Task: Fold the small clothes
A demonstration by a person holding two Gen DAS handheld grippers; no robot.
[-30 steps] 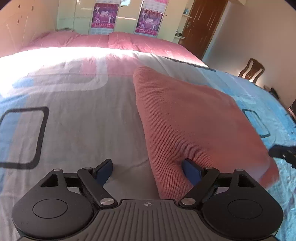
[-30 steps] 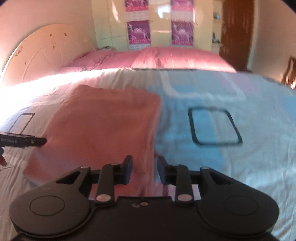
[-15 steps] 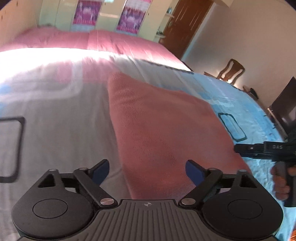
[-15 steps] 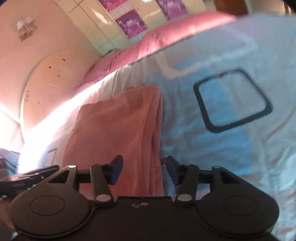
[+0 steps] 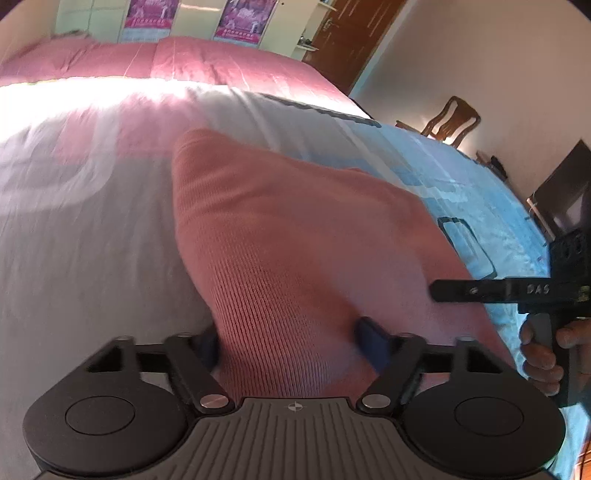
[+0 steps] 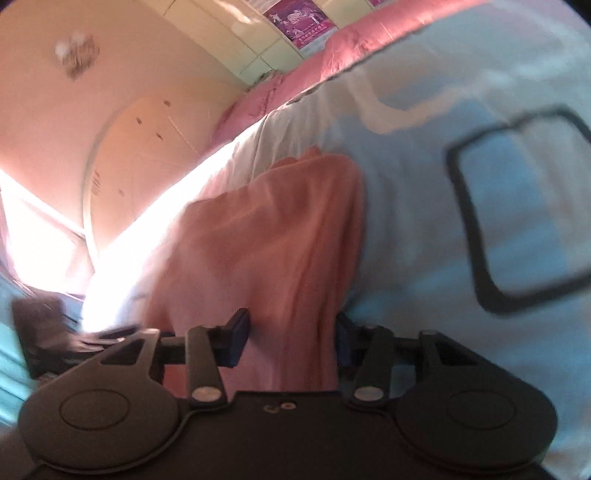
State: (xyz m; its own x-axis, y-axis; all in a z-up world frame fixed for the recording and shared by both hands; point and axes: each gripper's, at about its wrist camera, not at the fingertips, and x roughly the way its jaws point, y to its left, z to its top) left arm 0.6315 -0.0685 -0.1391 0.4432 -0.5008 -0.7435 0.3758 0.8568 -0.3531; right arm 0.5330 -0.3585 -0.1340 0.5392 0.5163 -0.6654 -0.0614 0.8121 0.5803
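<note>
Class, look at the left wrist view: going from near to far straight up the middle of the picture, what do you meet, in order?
left gripper → pink knitted garment → pale patterned bedsheet → pink pillows → wall posters

A folded garment [image 5: 295, 236] lies on a bed [image 5: 92, 240], on top of the bedspread, with two pillows [image 5: 155, 62] lined up behind it at the bed's far end and a cabinet [image 5: 192, 18] against the wall beyond them. The left gripper [image 5: 286, 341] sits at the garment's near edge, its jaws on either side of a raised fold of cloth. The right gripper [image 6: 291, 334] straddles the near edge of the same garment in the same way; in the left wrist view it juts in from the right, over the garment's right side. A door [image 5: 354, 40] stands right of the cabinet, and a chair [image 5: 448, 122] stands beyond the bed's right side.
</note>
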